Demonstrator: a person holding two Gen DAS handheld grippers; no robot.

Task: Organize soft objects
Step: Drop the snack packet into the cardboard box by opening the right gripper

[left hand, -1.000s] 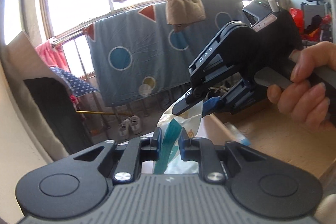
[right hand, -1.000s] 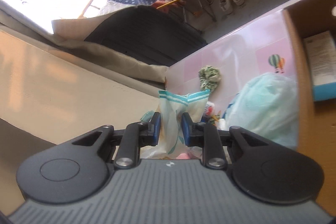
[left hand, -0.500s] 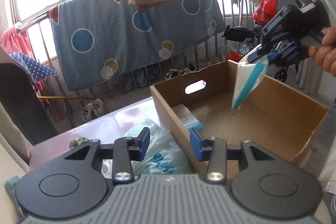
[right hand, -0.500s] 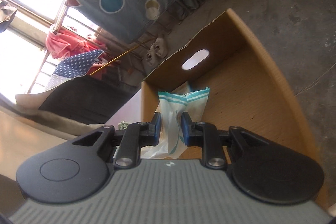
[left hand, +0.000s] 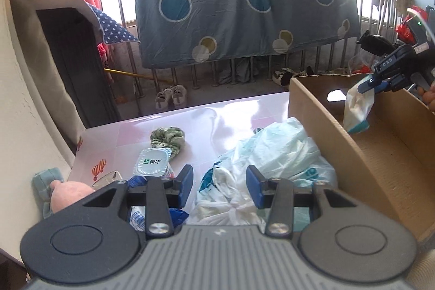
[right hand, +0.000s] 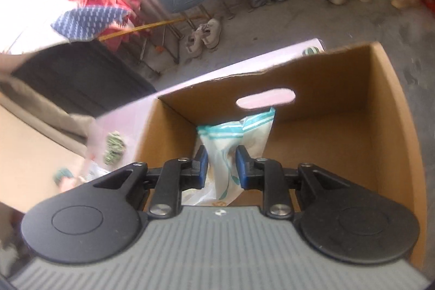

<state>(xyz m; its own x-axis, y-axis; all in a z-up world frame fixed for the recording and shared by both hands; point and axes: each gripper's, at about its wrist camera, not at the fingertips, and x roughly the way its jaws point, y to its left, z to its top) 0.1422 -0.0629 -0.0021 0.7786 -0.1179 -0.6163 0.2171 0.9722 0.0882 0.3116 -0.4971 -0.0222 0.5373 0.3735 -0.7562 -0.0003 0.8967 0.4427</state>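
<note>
My right gripper (right hand: 219, 165) holds a white pouch with teal stripes (right hand: 231, 132) over the inside of the open cardboard box (right hand: 339, 72). Its jaws are opening, with the pouch still between the pads. In the left wrist view the pouch (left hand: 357, 110) hangs from the right gripper (left hand: 380, 80) above the box (left hand: 320, 110). My left gripper (left hand: 219, 182) is open, low over a crumpled white and pale-teal plastic bag (left hand: 277, 151) on the pink table (left hand: 217, 116), with nothing pinched.
A green scrunchie (left hand: 168, 137), a sealed white cup (left hand: 152, 165) and a pink plush (left hand: 70, 192) lie on the table's left part. The box stands at the right edge. A railing with a blue blanket (left hand: 239, 10) runs behind, shoes on the floor beneath.
The left gripper let go of the pouch, opened and dropped toward the table. The right gripper carried the pouch from over the table to over the box and lower into it.
</note>
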